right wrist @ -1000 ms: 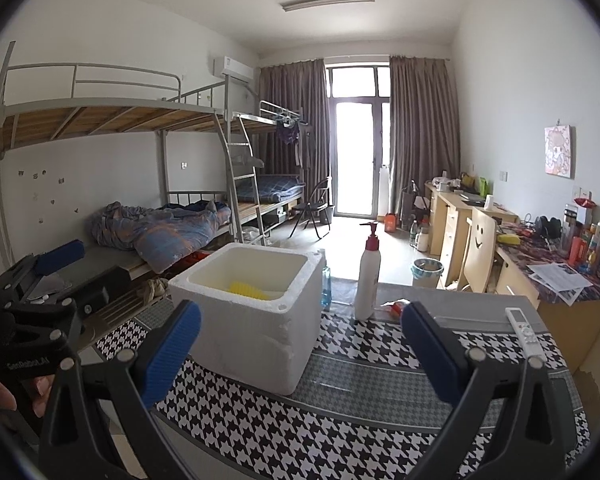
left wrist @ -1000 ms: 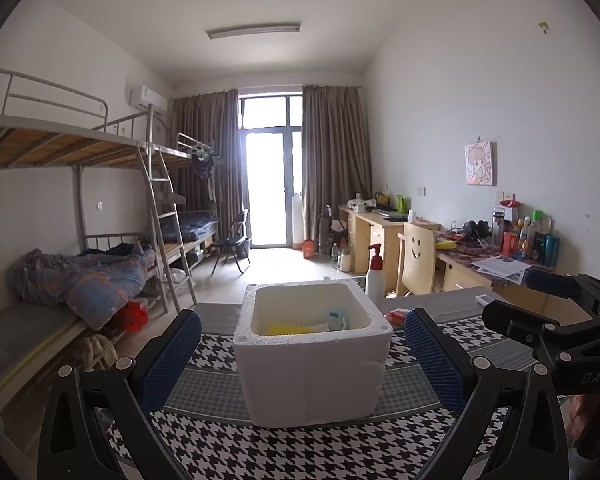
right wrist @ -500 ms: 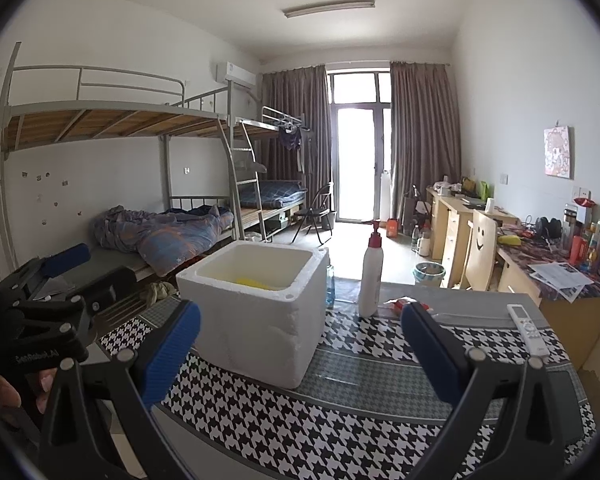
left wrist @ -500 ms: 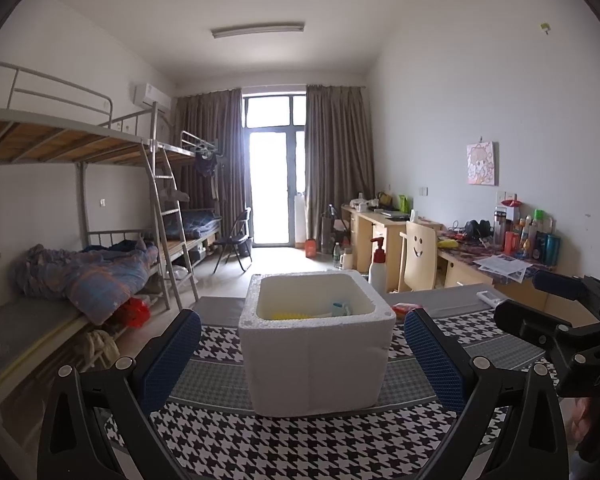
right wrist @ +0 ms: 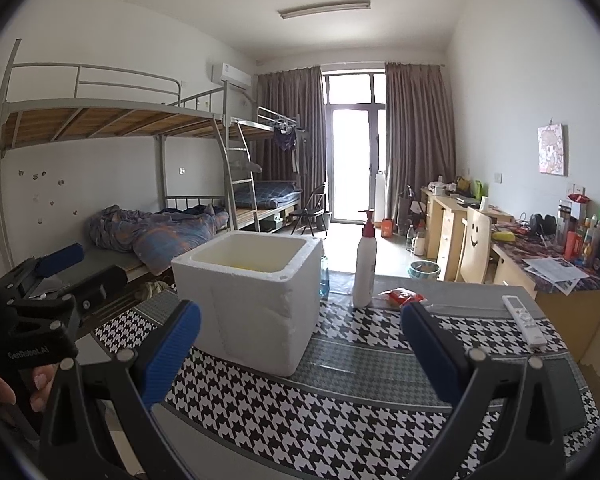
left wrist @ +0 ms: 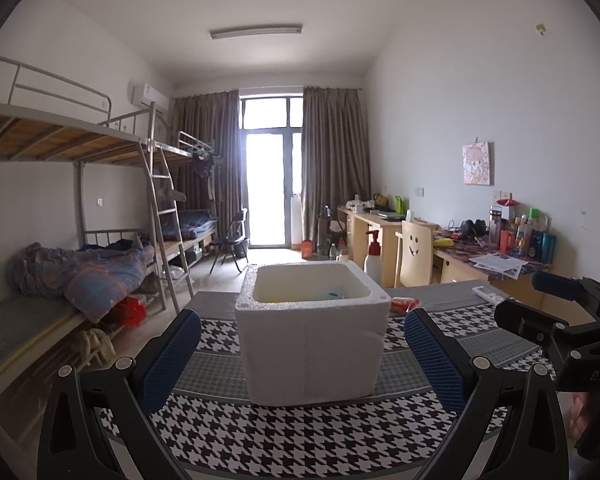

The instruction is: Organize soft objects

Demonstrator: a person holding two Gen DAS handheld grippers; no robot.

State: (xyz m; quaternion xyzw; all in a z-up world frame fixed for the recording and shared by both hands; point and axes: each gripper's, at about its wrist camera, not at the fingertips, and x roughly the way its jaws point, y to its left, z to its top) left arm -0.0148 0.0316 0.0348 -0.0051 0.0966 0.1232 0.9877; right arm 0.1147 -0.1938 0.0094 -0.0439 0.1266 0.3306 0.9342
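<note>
A white foam box (left wrist: 312, 340) stands on the houndstooth table (left wrist: 260, 436); it also shows in the right wrist view (right wrist: 252, 300). Inside it a yellow object and a blue-and-white object (left wrist: 334, 294) just show above the rim; a strip of yellow (right wrist: 244, 267) shows in the right wrist view. My left gripper (left wrist: 300, 360) is open and empty, in front of the box. My right gripper (right wrist: 300, 352) is open and empty, to the box's right front. Each gripper shows at the edge of the other's view.
A white pump bottle (right wrist: 365, 260) and a red packet (right wrist: 402, 295) stand behind the box. A white remote (right wrist: 525, 320) lies at the table's right. Bunk beds (right wrist: 160, 236) stand on the left, desks with a chair (right wrist: 474, 252) on the right.
Both grippers have pulled back and lowered a little from the box; less of its inside shows. Both stay open and empty.
</note>
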